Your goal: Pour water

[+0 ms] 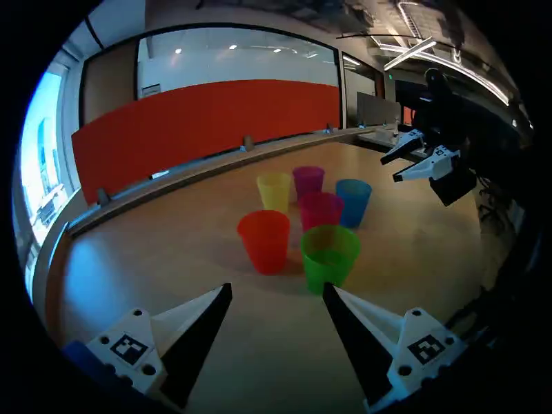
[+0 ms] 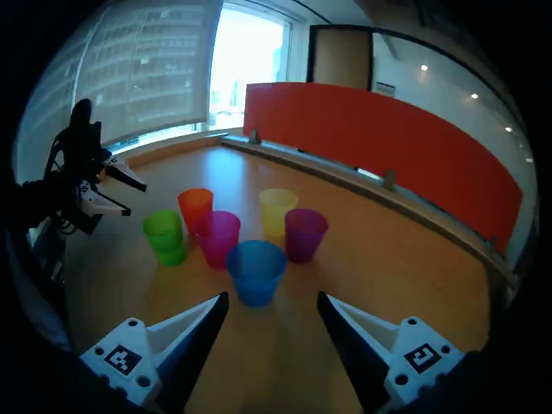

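Green cup before left hand-held gripper

The left gripper had two pointy white fingers, black inside, each with a black-and-white square tag and small screws. The right gripper looked the same.

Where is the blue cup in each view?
Left gripper view: blue cup right of centre, just right of the pink cup.
Right gripper view: blue cup low centre, nearest the camera; pink cup behind it, to the left.
Shared landmark: the red partition in the background.
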